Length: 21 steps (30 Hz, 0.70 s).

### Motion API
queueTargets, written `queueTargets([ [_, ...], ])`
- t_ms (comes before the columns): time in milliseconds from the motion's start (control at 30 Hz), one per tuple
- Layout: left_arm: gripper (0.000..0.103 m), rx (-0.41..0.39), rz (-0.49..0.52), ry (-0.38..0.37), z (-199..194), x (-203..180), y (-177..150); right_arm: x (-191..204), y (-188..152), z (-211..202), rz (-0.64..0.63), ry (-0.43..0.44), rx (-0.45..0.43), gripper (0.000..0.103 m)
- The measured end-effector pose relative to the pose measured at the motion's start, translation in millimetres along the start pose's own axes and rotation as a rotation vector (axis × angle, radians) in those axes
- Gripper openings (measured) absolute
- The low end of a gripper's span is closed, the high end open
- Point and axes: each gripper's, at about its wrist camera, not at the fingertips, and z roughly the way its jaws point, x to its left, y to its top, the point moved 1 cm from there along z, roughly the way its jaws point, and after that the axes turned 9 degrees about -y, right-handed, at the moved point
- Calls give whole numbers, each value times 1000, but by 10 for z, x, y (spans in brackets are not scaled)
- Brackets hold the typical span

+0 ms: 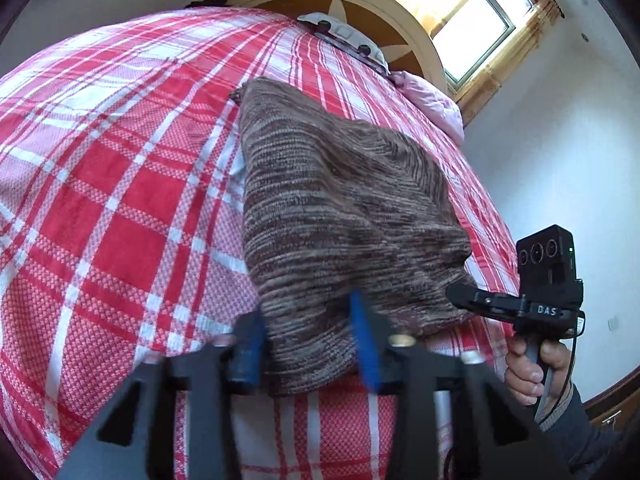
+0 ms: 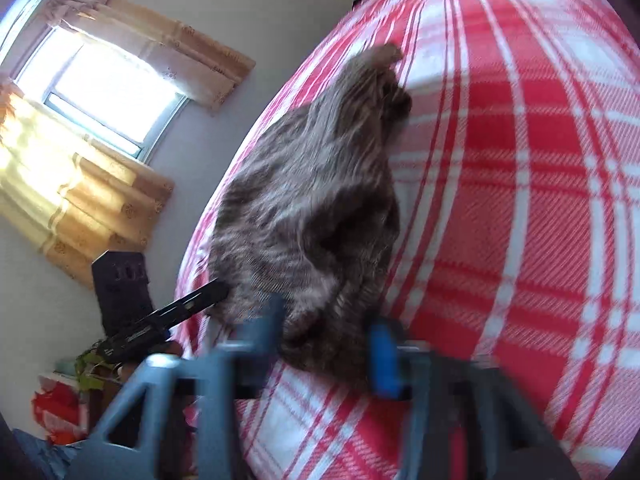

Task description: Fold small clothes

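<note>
Already partly folded, the brown knit garment (image 1: 340,208) lies bunched on the plaid bed (image 1: 120,208). Left claw (image 1: 308,344) and right claw (image 2: 328,344) gape wide astride its near edge, gripping nothing; squaring remains.

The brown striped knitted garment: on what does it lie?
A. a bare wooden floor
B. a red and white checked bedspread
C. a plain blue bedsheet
B: the brown striped knitted garment lies on the red and white checked bedspread, in both views.
</note>
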Motion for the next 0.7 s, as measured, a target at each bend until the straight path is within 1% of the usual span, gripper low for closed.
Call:
queueTargets([
  [33, 17, 6, -4, -8, -11, 15, 14, -21, -18, -1, 22, 7, 3, 17],
  [67, 14, 8, -2, -11, -33, 11, 29, -25, -38, -13, 37, 16, 2, 16],
  [133, 13, 8, 11, -14, -131, -21, 43, 16, -85, -66, 43, 25, -10, 15],
  [200, 13, -4, 21, -26, -237, -51, 37, 123, -135, -179, 18, 34, -29, 15],
  [267, 14, 12, 35, 12, -244, -39, -9, 209, -195, -230, -15, 0, -31, 15],
  [300, 14, 25, 44, 45, -202, -22, -51, 245, -230, -216, -31, -31, -22, 15],
  [333, 17, 38, 57, 76, -157, -13, -90, 257, -268, -194, -42, -60, -16, 15],
  [367, 23, 35, 72, 98, -141, -9, -134, 253, -308, -147, -55, -106, -8, 15],
  [400, 24, 20, 84, 109, -141, -15, -147, 233, -338, -101, -55, -126, 5, 15],
  [433, 27, 3, 93, 125, -156, -32, -166, 189, -379, -66, -40, -125, 11, 15],
  [533, 31, -12, 116, 163, -156, -67, -201, 131, -415, -94, -13, -103, -11, 15],
  [600, 37, -16, 143, 204, -158, -101, -218, 124, -443, -118, -30, -114, -23, 15],
  [633, 45, -19, 165, 245, -162, -125, -230, 147, -439, -109, -37, -121, -27, 15],
  [667, 52, -23, 177, 268, -167, -134, -237, 166, -469, -86, -43, -126, -31, 15],
  [700, 54, -27, 190, 291, -175, -147, -255, 169, -486, -98, -44, -131, -37, 15],
])
